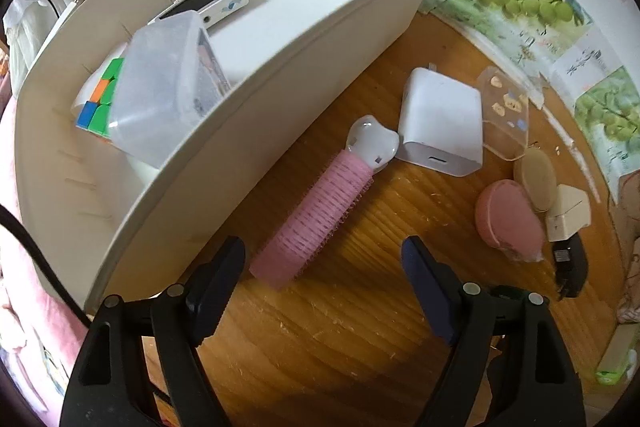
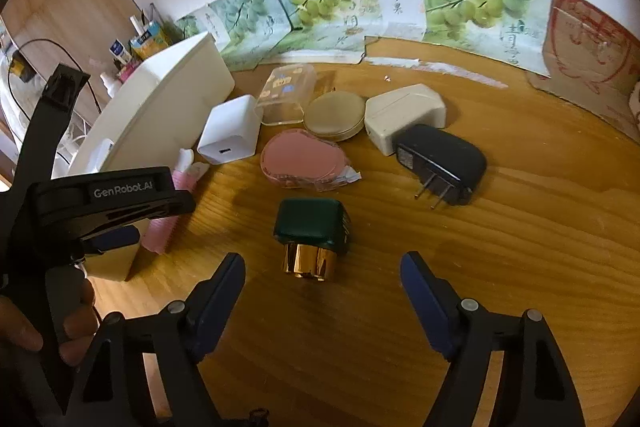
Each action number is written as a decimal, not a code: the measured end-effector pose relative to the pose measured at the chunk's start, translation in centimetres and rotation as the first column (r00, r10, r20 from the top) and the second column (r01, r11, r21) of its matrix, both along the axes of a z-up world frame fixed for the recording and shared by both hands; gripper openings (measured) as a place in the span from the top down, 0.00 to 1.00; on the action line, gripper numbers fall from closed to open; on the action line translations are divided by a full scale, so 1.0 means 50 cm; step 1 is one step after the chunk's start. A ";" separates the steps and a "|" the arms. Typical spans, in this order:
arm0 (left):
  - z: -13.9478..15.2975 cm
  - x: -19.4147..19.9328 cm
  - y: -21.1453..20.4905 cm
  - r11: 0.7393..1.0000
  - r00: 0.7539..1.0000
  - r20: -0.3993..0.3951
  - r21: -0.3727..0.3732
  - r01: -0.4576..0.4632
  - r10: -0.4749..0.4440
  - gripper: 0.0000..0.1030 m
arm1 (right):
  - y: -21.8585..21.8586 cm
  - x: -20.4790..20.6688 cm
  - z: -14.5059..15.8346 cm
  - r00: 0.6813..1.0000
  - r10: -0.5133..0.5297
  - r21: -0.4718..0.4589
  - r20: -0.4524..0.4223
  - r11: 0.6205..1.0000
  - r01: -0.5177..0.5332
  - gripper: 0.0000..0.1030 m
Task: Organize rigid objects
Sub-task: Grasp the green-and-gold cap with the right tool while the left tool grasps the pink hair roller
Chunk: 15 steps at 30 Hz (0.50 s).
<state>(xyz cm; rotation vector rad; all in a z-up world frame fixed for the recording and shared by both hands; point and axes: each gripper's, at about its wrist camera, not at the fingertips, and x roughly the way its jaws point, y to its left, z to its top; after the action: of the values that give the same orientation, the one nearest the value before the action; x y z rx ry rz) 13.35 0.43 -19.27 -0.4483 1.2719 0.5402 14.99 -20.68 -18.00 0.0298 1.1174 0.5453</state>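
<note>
Both claws hang open and empty, the left gripper [image 1: 324,259] over the roller [image 1: 316,215] at frame centre, the right gripper [image 2: 322,275] over the green bottle [image 2: 312,227], likely lining up grabs for the bin [image 1: 224,131].

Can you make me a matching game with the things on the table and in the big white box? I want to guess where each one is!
Things:
1. puzzle cube
2. pink hair roller
3. green bottle with gold cap
4. black plug adapter

Places:
A. on the table, prongs sticking out
B. inside the white bin
C. lying ahead of the right gripper
D. on the table beside the bin

Pairs: 1-B, 2-D, 3-C, 4-A
</note>
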 end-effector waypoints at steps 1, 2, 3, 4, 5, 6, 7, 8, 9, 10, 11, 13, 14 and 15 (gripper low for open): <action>-0.003 0.003 0.000 1.000 1.000 -0.004 0.005 -0.001 0.001 0.22 | 0.004 0.003 -0.003 1.000 0.005 -0.001 0.003 1.000 -0.005 0.26; -0.006 0.006 0.001 1.000 1.000 -0.009 0.011 -0.003 0.003 0.23 | 0.006 0.006 -0.006 1.000 0.007 -0.004 0.005 1.000 -0.007 0.27; -0.009 0.009 0.002 1.000 1.000 -0.013 0.016 -0.006 0.007 0.24 | 0.010 0.008 -0.010 1.000 0.010 -0.011 0.008 1.000 -0.010 0.28; -0.013 0.012 0.004 1.000 1.000 -0.018 0.022 -0.011 0.011 0.24 | 0.015 0.010 -0.014 1.000 0.012 -0.019 0.011 1.000 -0.012 0.30; -0.016 0.015 0.006 1.000 1.000 -0.021 0.025 -0.014 0.015 0.25 | 0.019 0.012 -0.017 1.000 0.015 -0.022 0.013 1.000 -0.015 0.33; -0.019 0.017 0.008 0.999 1.000 -0.025 0.029 -0.018 0.019 0.28 | 0.023 0.014 -0.022 1.000 0.020 -0.025 0.014 0.999 -0.019 0.34; -0.023 0.020 0.010 0.999 0.999 -0.030 0.032 -0.023 0.024 0.31 | 0.026 0.016 -0.024 1.000 0.023 -0.028 0.013 0.999 -0.022 0.36; -0.027 0.023 0.014 0.999 0.999 -0.033 0.032 -0.028 0.029 0.32 | 0.029 0.017 -0.027 1.000 0.027 -0.032 0.014 0.999 -0.027 0.38; -0.031 0.025 0.018 0.999 0.999 -0.036 0.029 -0.033 0.034 0.35 | 0.031 0.017 -0.029 0.999 0.029 -0.034 0.015 0.999 -0.028 0.39; -0.035 0.028 0.023 0.999 0.998 -0.040 0.025 -0.039 0.040 0.38 | 0.033 0.018 -0.031 0.999 0.031 -0.036 0.017 0.999 -0.030 0.40; -0.037 0.028 0.028 0.999 0.998 -0.035 0.022 -0.046 0.047 0.39 | 0.034 0.019 -0.031 0.999 0.032 -0.036 0.025 0.999 -0.031 0.41; -0.039 0.028 0.034 0.998 0.998 -0.021 0.017 -0.059 0.060 0.44 | 0.038 0.021 -0.032 0.998 0.040 -0.043 0.038 0.998 -0.038 0.43; -0.040 0.028 0.036 0.998 0.998 -0.017 0.015 -0.060 0.060 0.44 | 0.041 0.021 -0.032 0.998 0.043 -0.051 0.045 0.998 -0.041 0.46; -0.040 0.028 0.038 0.998 0.998 -0.013 0.013 -0.059 0.059 0.46 | 0.043 0.021 -0.032 0.998 0.047 -0.057 0.051 0.997 -0.044 0.48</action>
<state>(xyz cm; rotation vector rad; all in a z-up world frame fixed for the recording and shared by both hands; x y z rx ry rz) 14.77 2.32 -21.29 -0.4734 1.2699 0.6020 16.04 -18.53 -19.61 -0.0580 1.0835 0.5521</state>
